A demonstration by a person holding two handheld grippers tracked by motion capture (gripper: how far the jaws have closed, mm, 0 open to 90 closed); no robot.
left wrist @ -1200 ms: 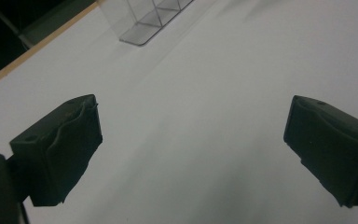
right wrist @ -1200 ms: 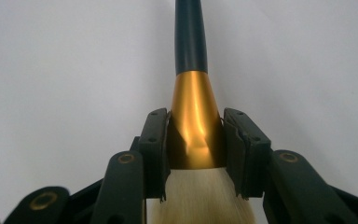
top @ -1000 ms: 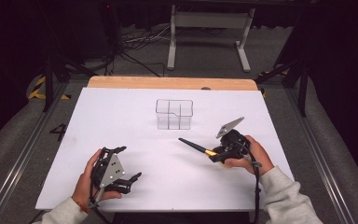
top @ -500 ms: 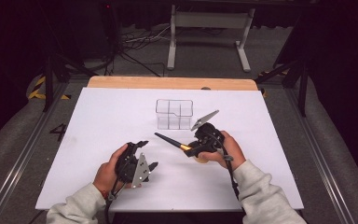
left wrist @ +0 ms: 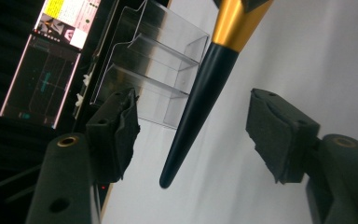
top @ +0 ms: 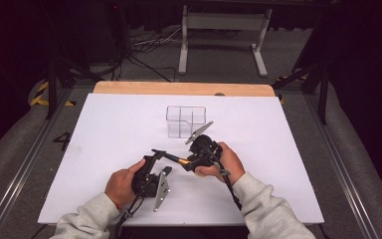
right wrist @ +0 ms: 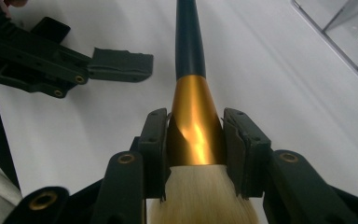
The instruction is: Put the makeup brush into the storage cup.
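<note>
Right gripper clamped on gold ferrule of black-handled, pale-bristled makeup brush, held above white surface. Left gripper jaws have just been closing, apart around handle tip, pads not touching. Handover under way; clear plastic compartment organizer unfilled.

**Brush clamped at the ferrule**

My right gripper pinches the brush by its gold ferrule; pale bristles sit below, dark handle points away; the left gripper waits upper left; a clear organizer upper right.
</note>
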